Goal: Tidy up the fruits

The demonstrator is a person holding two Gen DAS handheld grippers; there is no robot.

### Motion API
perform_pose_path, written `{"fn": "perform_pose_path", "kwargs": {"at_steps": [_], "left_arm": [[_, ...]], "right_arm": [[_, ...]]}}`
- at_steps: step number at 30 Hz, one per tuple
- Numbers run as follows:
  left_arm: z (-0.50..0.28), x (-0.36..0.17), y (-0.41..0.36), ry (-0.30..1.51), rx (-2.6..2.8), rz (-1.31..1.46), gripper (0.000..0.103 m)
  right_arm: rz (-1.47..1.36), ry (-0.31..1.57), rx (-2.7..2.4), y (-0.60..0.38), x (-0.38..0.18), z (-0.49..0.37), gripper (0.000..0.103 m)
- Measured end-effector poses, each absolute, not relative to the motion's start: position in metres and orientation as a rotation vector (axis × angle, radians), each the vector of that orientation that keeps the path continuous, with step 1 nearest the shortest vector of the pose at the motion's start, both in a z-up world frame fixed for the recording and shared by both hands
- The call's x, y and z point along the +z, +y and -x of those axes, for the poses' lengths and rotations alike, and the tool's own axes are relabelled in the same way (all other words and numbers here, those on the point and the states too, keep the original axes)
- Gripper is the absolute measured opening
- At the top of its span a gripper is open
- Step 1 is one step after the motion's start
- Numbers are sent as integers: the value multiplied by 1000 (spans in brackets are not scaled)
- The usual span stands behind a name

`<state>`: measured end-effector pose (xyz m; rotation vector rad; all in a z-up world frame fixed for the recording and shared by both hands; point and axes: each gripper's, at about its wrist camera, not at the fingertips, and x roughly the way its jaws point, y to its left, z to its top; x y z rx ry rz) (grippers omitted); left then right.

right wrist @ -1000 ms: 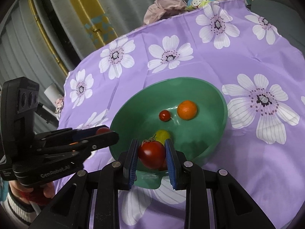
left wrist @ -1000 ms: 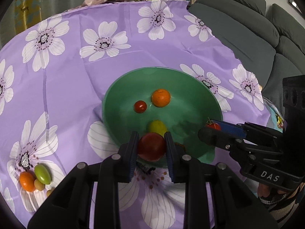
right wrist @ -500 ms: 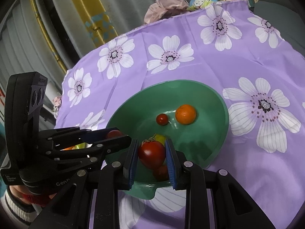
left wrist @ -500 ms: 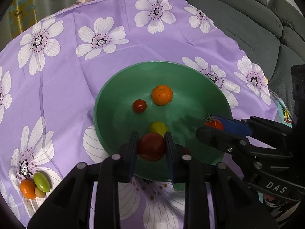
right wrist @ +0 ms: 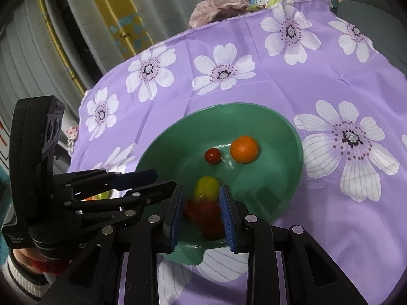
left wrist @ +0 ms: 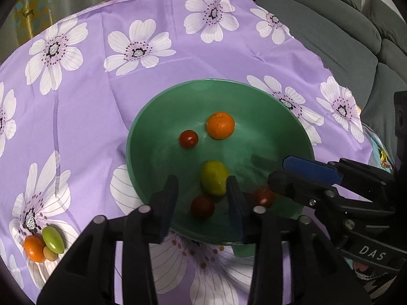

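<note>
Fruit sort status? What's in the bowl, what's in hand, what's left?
Done: orange, lime and a small tomato lie in the green bowl. In hand: left gripper has just been opening, and its red tomato lies loose in the bowl; right gripper seems clamped on a blurred tomato. Left: three small fruits on the cloth.

Five fruits (left wrist: 220, 125) in green bowl (left wrist: 157, 117), three (left wrist: 52, 240) on cloth

The left tongs (left wrist: 202, 199) point steeply down, their jaws just having spread apart, with nothing pressed between the pads. The right tongs (right wrist: 201, 204) angle down beside them, jaws drawn close. A hand (right wrist: 30, 264) in a striped cuff holds the left tongs.
</note>
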<state>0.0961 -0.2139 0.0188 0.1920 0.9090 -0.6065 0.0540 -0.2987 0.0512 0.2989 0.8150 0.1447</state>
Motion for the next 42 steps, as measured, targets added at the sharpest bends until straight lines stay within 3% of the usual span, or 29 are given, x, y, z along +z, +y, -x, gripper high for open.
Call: {"fn": "perform_pose_path", "kwargs": {"at_steps": [15, 24, 28, 42], "left_arm": [[-46, 34, -157, 864, -565, -136, 45], [-28, 10, -100, 939, -417, -44, 46], [-18, -1, -72, 964, -356, -25, 47], [12, -20, 6, 1009, -236, 139, 47]], "right_arm": [[-357, 790, 143, -300, 63, -28, 31], [-338, 801, 201, -281, 70, -16, 32], [-297, 824, 257, -259, 68, -14, 39], [-173, 943, 432, -181, 48, -16, 40]]}}
